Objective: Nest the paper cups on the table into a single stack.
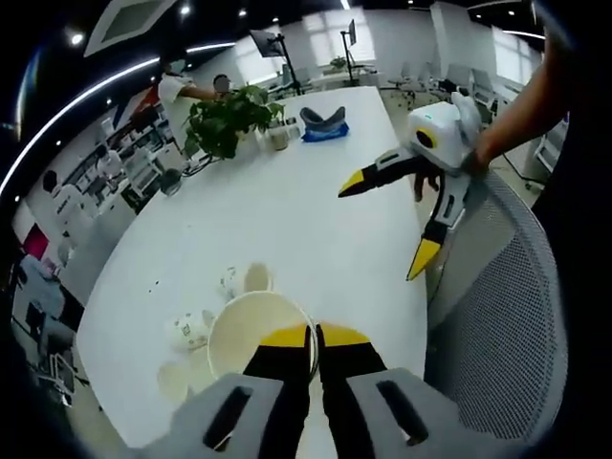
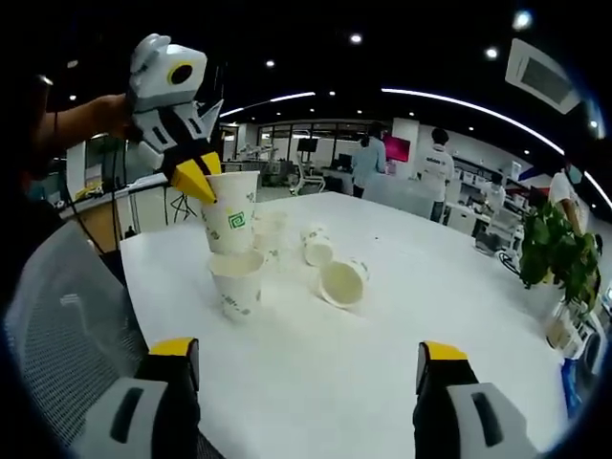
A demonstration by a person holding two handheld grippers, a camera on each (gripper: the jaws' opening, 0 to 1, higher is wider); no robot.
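My left gripper is shut on the rim of a white paper cup, whose open mouth faces the camera. In the right gripper view the left gripper holds this cup upright, just above another upright cup on the white table. A third upright cup stands behind them. Two cups lie on their sides to the right. My right gripper is wide open and holds nothing, near the table's edge. It also shows as the right gripper, held by a hand.
A potted plant and a blue-grey object stand at the table's far end. A grey mesh chair is beside the near edge. Several people stand in the office behind.
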